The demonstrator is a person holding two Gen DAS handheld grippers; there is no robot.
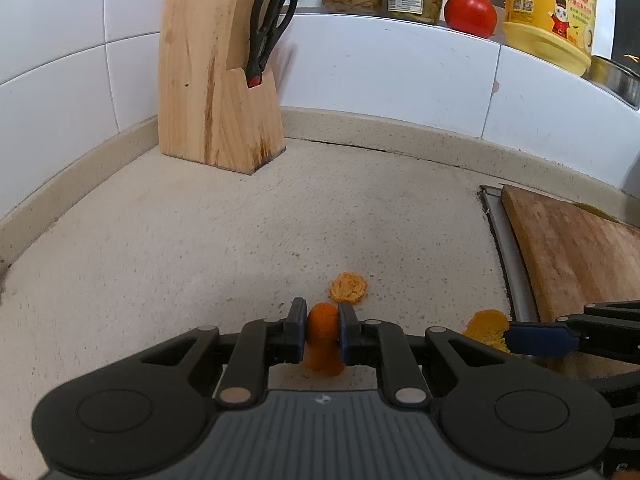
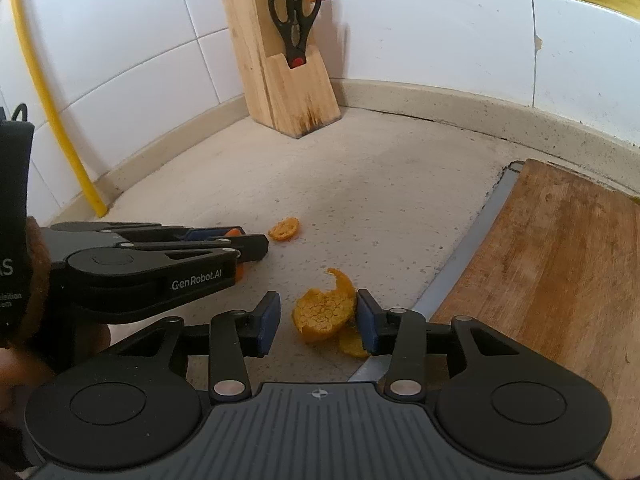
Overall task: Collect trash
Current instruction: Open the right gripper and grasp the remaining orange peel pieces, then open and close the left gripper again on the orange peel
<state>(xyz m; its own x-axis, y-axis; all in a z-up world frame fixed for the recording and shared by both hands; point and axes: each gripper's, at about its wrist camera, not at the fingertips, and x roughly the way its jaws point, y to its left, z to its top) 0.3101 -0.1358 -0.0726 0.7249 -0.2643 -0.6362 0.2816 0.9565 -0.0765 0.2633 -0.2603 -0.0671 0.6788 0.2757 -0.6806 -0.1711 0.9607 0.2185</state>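
Here the left hand-held gripper is clamped on a small curled strip of orange peel, its blue pads pressing both sides of the strip, whose lower end hangs toward the speckled beige stone worktop. The right hand-held gripper stands with its jaws apart around a larger cupped piece of orange peel with a cracked yellow pith side. The right pad lies against or just beside the peel's edge, the left pad is clear of it, and nothing is squeezed.

To do this step well, I judge the right hand should centre the cupped peel between the pads before closing, since it sits toward the right pad. The pads should come low, near the worktop, so that they catch the wall of the cup rather than its thin upturned tip. A second, flatter scrap of peel lies partly beneath it (whether both can be taken in one grip is hard to say). The left hand should keep its hold firm.

Farther out, a round flat disc of peel lies on the worktop just beyond the left fingertips. A wooden chopping board lies to the right, and a pale wooden knife block holding black scissors stands in the corner against the white tiles.
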